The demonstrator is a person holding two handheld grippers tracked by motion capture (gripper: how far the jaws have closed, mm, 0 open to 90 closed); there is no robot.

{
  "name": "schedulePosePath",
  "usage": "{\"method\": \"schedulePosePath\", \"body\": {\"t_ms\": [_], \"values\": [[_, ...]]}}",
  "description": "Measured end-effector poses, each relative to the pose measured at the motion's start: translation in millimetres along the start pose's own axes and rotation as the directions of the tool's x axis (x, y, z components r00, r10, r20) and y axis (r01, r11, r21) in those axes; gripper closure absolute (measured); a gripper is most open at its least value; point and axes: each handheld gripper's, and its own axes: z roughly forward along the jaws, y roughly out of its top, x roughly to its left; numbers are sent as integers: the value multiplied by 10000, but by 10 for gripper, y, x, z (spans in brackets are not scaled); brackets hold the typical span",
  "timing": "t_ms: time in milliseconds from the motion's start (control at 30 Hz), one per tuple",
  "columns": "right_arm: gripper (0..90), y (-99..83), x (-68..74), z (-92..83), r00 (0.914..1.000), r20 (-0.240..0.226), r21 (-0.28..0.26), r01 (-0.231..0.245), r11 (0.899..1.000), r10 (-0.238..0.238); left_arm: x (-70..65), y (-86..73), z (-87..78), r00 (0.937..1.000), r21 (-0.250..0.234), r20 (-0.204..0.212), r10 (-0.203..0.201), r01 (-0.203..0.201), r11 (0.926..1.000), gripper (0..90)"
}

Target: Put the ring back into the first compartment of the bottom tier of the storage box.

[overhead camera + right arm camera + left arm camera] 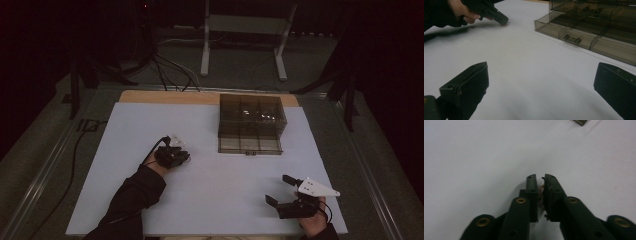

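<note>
My left gripper (172, 155) points down at the white sheet (210, 195), left of the middle. Its jaws stand almost together, pressed on a small reddish-brown thing (540, 195) that touches the sheet; I cannot make out what it is. In the right gripper view the same left gripper (500, 18) shows far off, held by a hand, tip on the sheet. My right gripper (278, 190) lies near the front right edge. Its jaws (541, 72) are spread wide over bare sheet with nothing between them.
A smoky see-through compartment box (250, 125) stands open at the back of the sheet, right of centre. A small dark part (572, 39) lies in a front compartment and another (591, 10) farther back. A corner of the box (580, 122) shows beyond the left jaws.
</note>
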Motion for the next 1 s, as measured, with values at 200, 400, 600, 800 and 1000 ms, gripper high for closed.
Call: {"method": "schedulePosePath", "body": {"t_ms": [200,400,600,800,1000], "values": [[0,-1,1,2,10000,-1,7,2,10000,-2,20,3,3,9994,48,162,-321,320,9995,871],[0,-1,1,3,10000,11,11,6,10000,-6,69,-2,5,9919,81,456,-1187,1184,9929,881],[0,0,2,2,10000,14,19,7,10000,-7,41,16,4,9952,153,265,-945,941,9954,886],[0,0,-1,-2,10000,26,-10,22,10000,-22,24,29,-10,9962,182,167,-851,848,9962,893],[0,1,-2,-7,10000,27,-23,27,10000,-27,2,45,-23,9974,236,156,-704,700,9973,900]]}}
